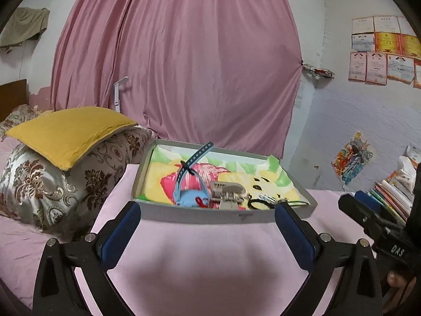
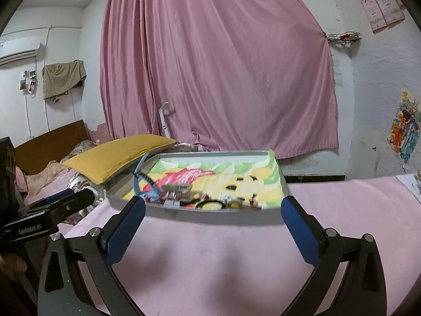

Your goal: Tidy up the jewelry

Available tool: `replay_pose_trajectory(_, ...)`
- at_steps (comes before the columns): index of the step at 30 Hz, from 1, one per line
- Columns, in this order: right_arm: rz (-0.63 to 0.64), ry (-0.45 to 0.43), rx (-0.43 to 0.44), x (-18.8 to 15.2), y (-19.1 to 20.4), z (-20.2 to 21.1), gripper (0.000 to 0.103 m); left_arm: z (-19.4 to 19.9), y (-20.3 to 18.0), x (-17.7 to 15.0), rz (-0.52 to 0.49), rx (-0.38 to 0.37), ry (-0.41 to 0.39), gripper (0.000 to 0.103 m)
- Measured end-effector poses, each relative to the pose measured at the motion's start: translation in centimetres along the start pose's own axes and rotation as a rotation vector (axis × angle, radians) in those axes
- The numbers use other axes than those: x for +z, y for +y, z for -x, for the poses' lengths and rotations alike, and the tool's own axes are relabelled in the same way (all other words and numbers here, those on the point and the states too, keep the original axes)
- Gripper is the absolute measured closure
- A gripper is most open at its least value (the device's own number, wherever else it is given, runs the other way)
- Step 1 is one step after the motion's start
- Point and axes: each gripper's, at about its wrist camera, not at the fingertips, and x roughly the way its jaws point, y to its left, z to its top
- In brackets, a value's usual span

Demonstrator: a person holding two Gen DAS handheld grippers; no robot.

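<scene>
Two views, left wrist first: your left tongs (image 1: 208, 226) hang spread wide and empty, level above the pink bed (image 1: 200, 252), framing the grey tray (image 1: 184, 214) where the jewelry (image 1: 226, 193) sits heaped for sorting (blurred). Right wrist: the right tongs (image 2: 213, 218) gape empty likewise, short of the tray (image 2: 210, 217).

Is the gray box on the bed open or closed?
Open. The gray box has no lid on it; the colorful cloth lining, a blue strap and small jewelry show inside.
</scene>
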Motion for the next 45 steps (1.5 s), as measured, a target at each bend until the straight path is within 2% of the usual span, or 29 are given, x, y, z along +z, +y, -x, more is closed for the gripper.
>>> replay_pose_trajectory(5, 0.0, -0.022, -0.026, -2.1, 0.3, 2.1, 0.002, 1.6, 0.3, -1.9, 0.002, 0.019, -0.018, 0.001)
replay_pose_trajectory(8, 0.01, -0.066, -0.064, -3.5, 0.3, 3.3, 0.002, 2.6, 0.5, -3.1, 0.005, 0.048, -0.047, 0.001)
replay_pose_trajectory(13, 0.008, -0.1, -0.094, -4.9, 0.1, 4.5, 0.002, 3.8, 1.3, -5.4, 0.02, 0.1, -0.094, 0.001)
replay_pose_trajectory(17, 0.005, -0.109, -0.111, -4.9, 0.1, 4.7, 0.002, 4.1, 1.8, -6.2, 0.033, 0.1, -0.107, 0.001)
replay_pose_trajectory(21, 0.006, -0.093, -0.112, -5.1, 0.2, 4.7, 0.002, 3.2, 2.0, -6.6, 0.037, 0.081, -0.068, 0.001)
replay_pose_trajectory(29, 0.036, -0.084, -0.126, -5.1, 0.8, 4.4, 0.002, 2.9, 1.9, -6.6, 0.037, 0.081, -0.067, 0.001)
replay_pose_trajectory(45, 0.006, -0.063, -0.118, -5.0, 0.6, 4.1, 0.002, 2.9, 1.7, -6.7, 0.019, 0.085, -0.061, 0.001)
